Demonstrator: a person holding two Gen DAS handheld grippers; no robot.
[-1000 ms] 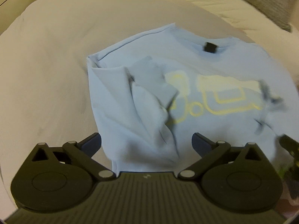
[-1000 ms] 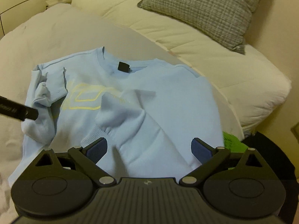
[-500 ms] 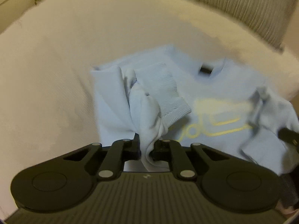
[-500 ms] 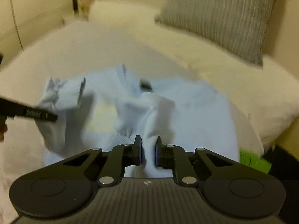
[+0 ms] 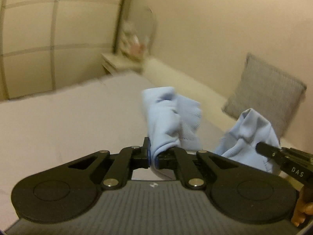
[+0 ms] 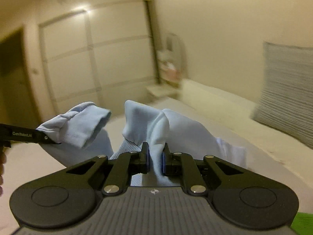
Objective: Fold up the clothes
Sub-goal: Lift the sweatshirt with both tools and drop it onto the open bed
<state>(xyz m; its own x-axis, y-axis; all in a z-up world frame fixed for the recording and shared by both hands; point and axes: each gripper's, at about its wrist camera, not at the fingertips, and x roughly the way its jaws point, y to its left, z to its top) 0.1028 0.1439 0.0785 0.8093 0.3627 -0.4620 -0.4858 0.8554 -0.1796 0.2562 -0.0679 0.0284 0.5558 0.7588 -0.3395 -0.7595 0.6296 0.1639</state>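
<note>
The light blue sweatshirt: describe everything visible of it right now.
The light blue sweatshirt is soft knit with ribbed cuffs, bunched and lifted off the cream-white bed. The left gripper pinches one fold, the right gripper another, both shut on fabric. A ribbed cuff droops by the left gripper's tip. Its lower part is hidden behind the grippers.

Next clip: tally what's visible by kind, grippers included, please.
Grippers: 2, the left gripper and right gripper, each shut on cloth
Light blue sweatshirt: 1
Grey pillow: 1
Bed: 1
Bedside stand: 1
Total: 6
</note>
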